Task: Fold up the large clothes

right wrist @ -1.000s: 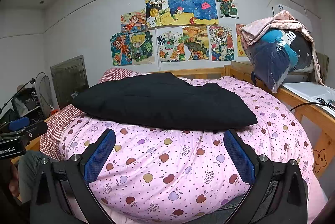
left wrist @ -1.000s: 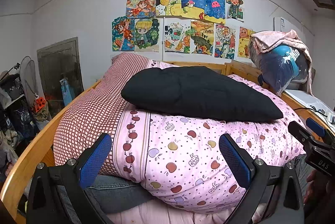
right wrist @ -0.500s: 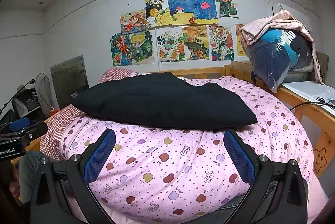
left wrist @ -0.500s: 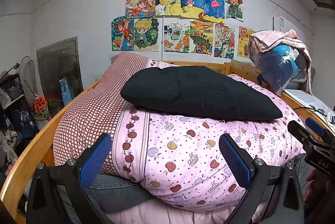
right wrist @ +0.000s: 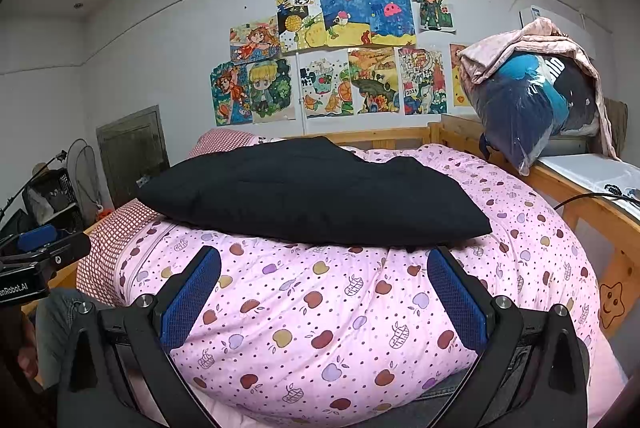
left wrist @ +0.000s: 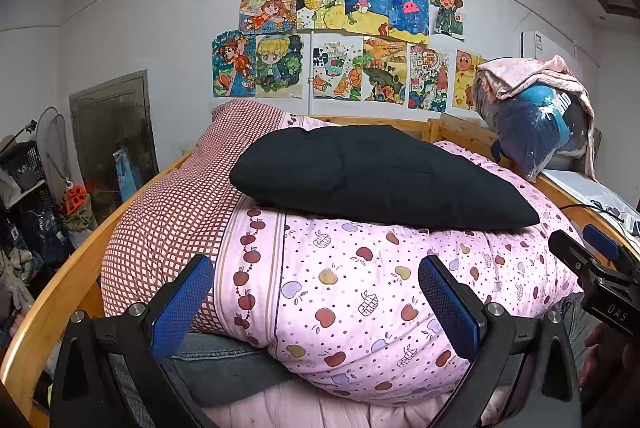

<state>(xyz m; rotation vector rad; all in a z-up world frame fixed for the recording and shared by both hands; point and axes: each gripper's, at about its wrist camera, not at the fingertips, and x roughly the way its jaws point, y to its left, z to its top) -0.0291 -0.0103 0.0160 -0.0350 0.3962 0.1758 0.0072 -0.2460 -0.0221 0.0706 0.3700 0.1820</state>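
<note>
Bedding is filling the wooden bed (left wrist: 60,292): a pink apple-print quilt (left wrist: 360,292) is bulging edge to edge, carrying a black padded garment (left wrist: 372,175) lying flat and compact across its top, apparently folded. Left tongs (left wrist: 316,302) and right tongs (right wrist: 324,298) are hovering wide, gripping nothing, near the foot edge.

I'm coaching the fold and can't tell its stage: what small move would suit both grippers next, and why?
Probably ease both toward the black garment. It lies as a compact, flat bundle atop the pink quilt, which fits either a finished fold or one awaiting more. The left gripper and right gripper are open, hold nothing and sit short of its near edge; a closer look would settle it.
</note>
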